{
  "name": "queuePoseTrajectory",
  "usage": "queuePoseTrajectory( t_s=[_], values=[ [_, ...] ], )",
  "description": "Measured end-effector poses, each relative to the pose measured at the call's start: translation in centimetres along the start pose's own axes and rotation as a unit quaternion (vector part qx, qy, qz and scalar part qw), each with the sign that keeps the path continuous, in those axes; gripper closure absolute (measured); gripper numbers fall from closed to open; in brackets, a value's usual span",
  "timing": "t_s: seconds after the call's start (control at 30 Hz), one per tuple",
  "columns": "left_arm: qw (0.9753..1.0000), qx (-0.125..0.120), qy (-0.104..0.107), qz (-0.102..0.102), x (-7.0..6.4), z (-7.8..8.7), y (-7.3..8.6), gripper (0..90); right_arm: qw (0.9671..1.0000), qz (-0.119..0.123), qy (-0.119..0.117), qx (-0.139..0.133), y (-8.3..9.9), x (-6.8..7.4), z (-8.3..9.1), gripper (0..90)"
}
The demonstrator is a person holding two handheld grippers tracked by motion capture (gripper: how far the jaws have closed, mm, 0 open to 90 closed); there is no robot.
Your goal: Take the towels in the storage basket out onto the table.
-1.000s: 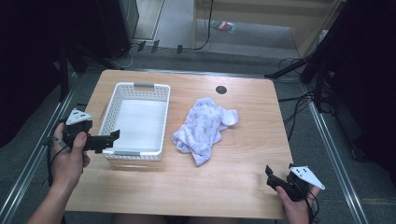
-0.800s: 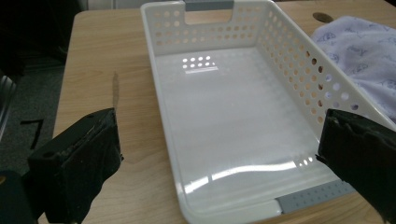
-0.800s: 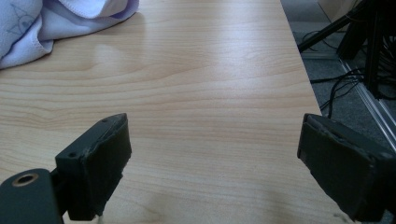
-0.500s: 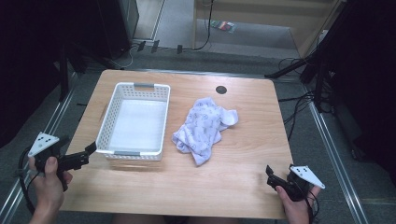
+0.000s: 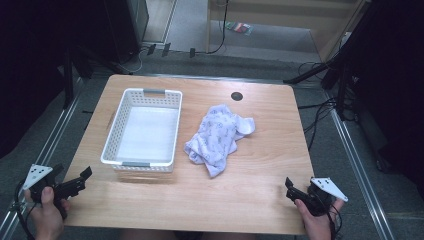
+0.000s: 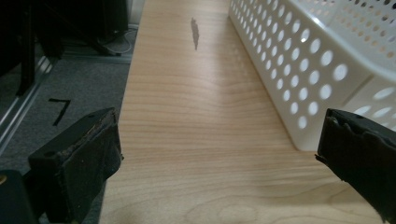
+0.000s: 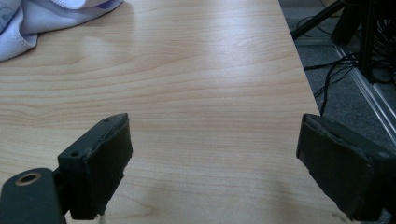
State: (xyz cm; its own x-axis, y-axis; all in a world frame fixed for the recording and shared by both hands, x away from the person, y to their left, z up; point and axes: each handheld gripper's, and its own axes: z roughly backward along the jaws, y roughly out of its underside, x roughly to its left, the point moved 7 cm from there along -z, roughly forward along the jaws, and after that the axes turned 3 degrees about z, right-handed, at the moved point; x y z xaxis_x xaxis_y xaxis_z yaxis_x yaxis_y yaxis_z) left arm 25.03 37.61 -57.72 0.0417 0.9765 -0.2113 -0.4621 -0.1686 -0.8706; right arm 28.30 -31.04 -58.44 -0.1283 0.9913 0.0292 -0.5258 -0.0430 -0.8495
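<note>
Left gripper (image 5: 82, 176) has drawn back from the white basket (image 5: 143, 128) to the surface's (image 5: 250, 190) near corner, jaws wide and empty like the right gripper's (image 5: 290, 186), leaving the crumpled cloth (image 5: 216, 138) untouched mid-surface.

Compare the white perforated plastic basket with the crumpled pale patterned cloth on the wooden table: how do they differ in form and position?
The white perforated plastic basket is a rigid rectangle with upright walls, while the crumpled pale patterned cloth is a soft, shapeless heap. The basket sits toward the left of the wooden table; the cloth lies near its middle, to the basket's right. Both are light-coloured, rest on the table, and are apart from both grippers.
</note>
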Motion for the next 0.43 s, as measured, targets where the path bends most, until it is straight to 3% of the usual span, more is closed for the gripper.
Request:
queuePoseTrajectory(
  t_s=[0.13,0.2,0.43],
  values=[
    [0.9996,-0.026,0.004,-0.001,-0.20,0.12,-0.18,0.0,0.9999,0.007,0.003,0.009,0.07,0.15,-0.15,11.1],
    [0.9996,-0.022,-0.005,-0.016,-0.54,-0.38,0.15,0.1,0.9999,0.010,0.006,0.011,0.08,0.16,-0.19,11.4],
    [0.9998,-0.014,-0.006,-0.016,-0.67,-0.69,0.26,0.1,0.9998,0.006,0.008,0.019,0.18,0.10,-0.28,12.1]
  ],
)
